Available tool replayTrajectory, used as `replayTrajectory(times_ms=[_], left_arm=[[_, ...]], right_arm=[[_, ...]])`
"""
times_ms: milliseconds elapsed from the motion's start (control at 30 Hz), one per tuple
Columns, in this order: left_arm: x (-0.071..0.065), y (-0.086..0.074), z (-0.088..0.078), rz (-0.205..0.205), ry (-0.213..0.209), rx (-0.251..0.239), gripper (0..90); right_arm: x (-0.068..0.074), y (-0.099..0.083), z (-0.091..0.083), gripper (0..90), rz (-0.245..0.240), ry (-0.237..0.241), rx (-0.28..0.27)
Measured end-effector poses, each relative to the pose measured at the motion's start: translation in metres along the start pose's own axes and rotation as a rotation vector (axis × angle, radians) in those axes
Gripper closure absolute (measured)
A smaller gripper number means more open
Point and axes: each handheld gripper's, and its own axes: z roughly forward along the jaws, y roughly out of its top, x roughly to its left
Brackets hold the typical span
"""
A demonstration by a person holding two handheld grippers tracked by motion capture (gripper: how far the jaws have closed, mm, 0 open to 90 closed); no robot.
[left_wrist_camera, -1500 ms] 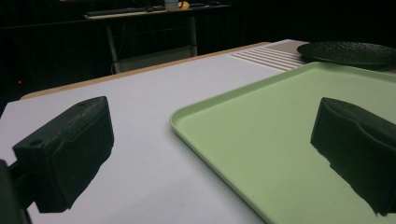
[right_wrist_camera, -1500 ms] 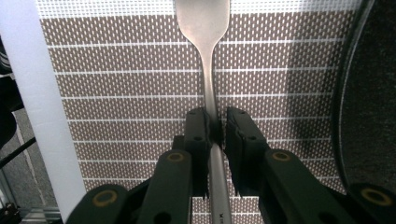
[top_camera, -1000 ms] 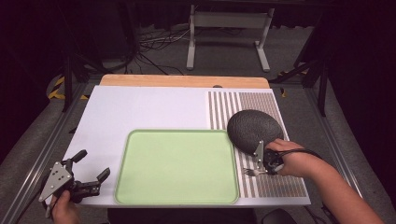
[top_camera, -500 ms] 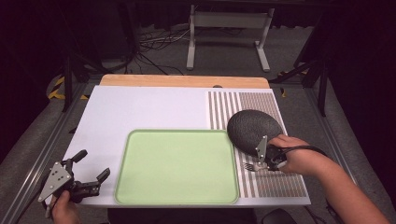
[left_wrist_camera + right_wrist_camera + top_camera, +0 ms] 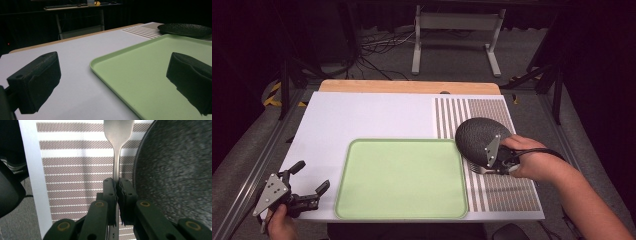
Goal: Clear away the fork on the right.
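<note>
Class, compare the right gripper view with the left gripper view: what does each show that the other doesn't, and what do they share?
Right gripper view alone: the right gripper shut on the thin neck of a metal utensil, its wide end running off the top edge, over a striped placemat's brown and white bands.

Left gripper view alone: the left gripper open and holding nothing, its jaws spread over the near corner of a green tray and the white tabletop.

Shared: the dark textured plate and the placemat.
</note>
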Motion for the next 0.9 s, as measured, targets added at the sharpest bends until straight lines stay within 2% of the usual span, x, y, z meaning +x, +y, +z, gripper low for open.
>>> replayTrajectory(times_ms=[200, 333, 467, 500, 533, 633, 700, 767, 833, 900], left_arm=[[0.0, 0.0, 0.0, 0.0, 0.001, 0.001, 0.1], [0.0, 0.0, 0.0, 0.003, -0.001, 0.003, 0.1], [0.0, 0.0, 0.0, 0.004, 0.0, 0.002, 0.0], [0.0, 0.0, 0.0, 0.001, -0.001, 0.002, 0.0], [0.0, 0.0, 0.0, 0.001, -0.001, 0.002, 0.1], [0.001, 0.0, 0.0, 0.002, -0.002, 0.002, 0.1], [0.0, 0.0, 0.0, 0.003, -0.002, 0.002, 0.1], [0.0, 0.0, 0.0, 0.004, -0.003, 0.002, 0.0], [0.0, 0.0, 0.0, 0.003, -0.003, 0.002, 0.0], [0.001, 0.0, 0.0, 0.002, -0.002, 0.002, 0.0]], right_arm=[[-0.003, 0.009, -0.01, 84.3, -0.01, -0.02, -0.017], [-0.004, 0.02, -0.016, 84.3, 0.034, -0.015, -0.058], [-0.007, 0.03, -0.02, 84.4, 0.06, -0.014, -0.062], [-0.008, 0.038, -0.021, 84.4, 0.081, -0.014, -0.069], [-0.008, 0.038, -0.021, 84.4, 0.081, -0.014, -0.069], [-0.009, 0.052, -0.023, 84.4, 0.135, -0.005, -0.086], [-0.011, 0.057, -0.024, 84.4, 0.152, -0.009, -0.099], [-0.012, 0.063, -0.025, 84.4, 0.198, 0.002, -0.115], [-0.013, 0.068, -0.025, 84.4, 0.221, 0.007, -0.127], [-0.014, 0.073, -0.025, 84.3, 0.278, 0.022, -0.145]])
